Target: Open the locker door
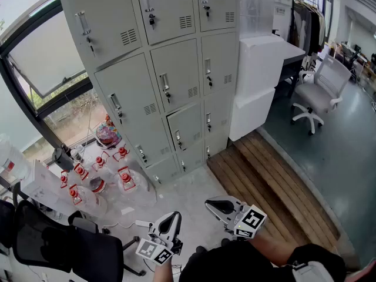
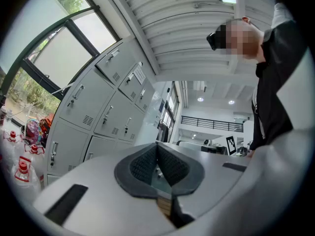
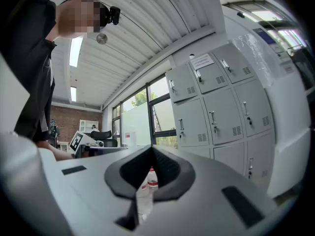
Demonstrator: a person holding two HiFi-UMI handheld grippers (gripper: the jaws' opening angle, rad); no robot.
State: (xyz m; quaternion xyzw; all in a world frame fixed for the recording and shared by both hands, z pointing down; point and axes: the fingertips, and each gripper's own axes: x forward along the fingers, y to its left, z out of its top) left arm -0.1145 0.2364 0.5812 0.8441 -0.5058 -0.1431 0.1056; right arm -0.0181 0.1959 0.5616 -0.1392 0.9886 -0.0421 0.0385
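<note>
A grey bank of lockers (image 1: 176, 75) stands ahead in three columns, each door with a small handle and a lock. The middle door of the third row (image 1: 185, 128) shows a dark gap round its edge. My left gripper (image 1: 172, 217) and my right gripper (image 1: 212, 204) hang low near my body, well short of the lockers. Both are shut with nothing between the pads. In the left gripper view the lockers (image 2: 98, 107) lie left of the gripper (image 2: 156, 149). In the right gripper view the lockers (image 3: 221, 107) rise right of the gripper (image 3: 150, 152).
Several big water bottles with red caps (image 1: 94, 175) stand on the floor left of the lockers. A black office chair (image 1: 53, 245) is at the lower left. White blocks (image 1: 258, 81) flank the lockers' right side. A wooden platform (image 1: 270, 181) and a white chair (image 1: 320, 93) lie right.
</note>
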